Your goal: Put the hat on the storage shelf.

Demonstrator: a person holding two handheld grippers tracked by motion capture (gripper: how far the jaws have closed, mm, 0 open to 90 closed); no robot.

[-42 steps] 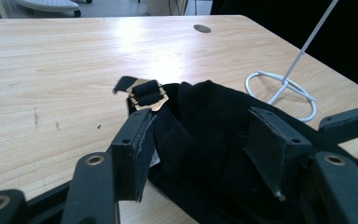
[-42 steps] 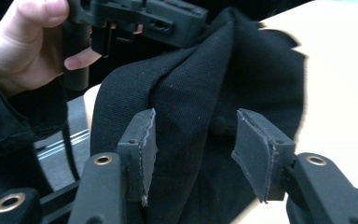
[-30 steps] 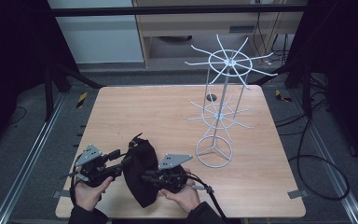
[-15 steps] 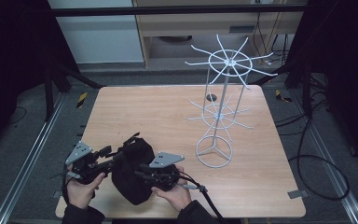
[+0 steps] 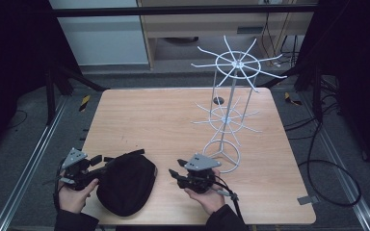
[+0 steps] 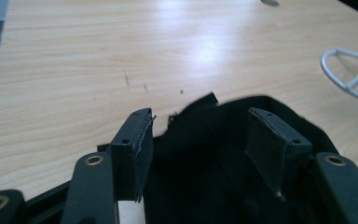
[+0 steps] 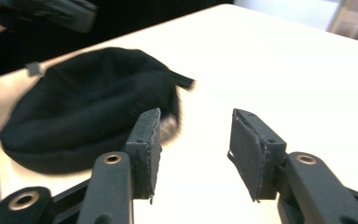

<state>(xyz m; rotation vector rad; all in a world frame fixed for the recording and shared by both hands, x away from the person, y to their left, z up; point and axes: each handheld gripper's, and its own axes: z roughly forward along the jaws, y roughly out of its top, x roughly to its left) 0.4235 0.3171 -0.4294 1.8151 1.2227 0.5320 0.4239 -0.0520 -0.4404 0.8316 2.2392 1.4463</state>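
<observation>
From the high view, a white wire rack [image 5: 229,115] stands toward the right half of the worktop [image 5: 164,120], its ring base just beside the right gripper [image 5: 176,174] on the far side; a small dark disc [image 5: 218,100] lies behind it near the far edge. The black cap [image 5: 127,183] lies at the near edge toward the left corner, between the two grippers, with the left gripper [image 5: 99,161] at its left rim. In the left gripper view, the fingers [image 6: 135,149] stand wide apart with the cap's black cloth lying between them; whether the pads press on it cannot be told. In the right gripper view, the fingers [image 7: 147,149] have just been opening and hold nothing, bare worktop between them; the cap lies beyond the left finger, apart from it.
</observation>
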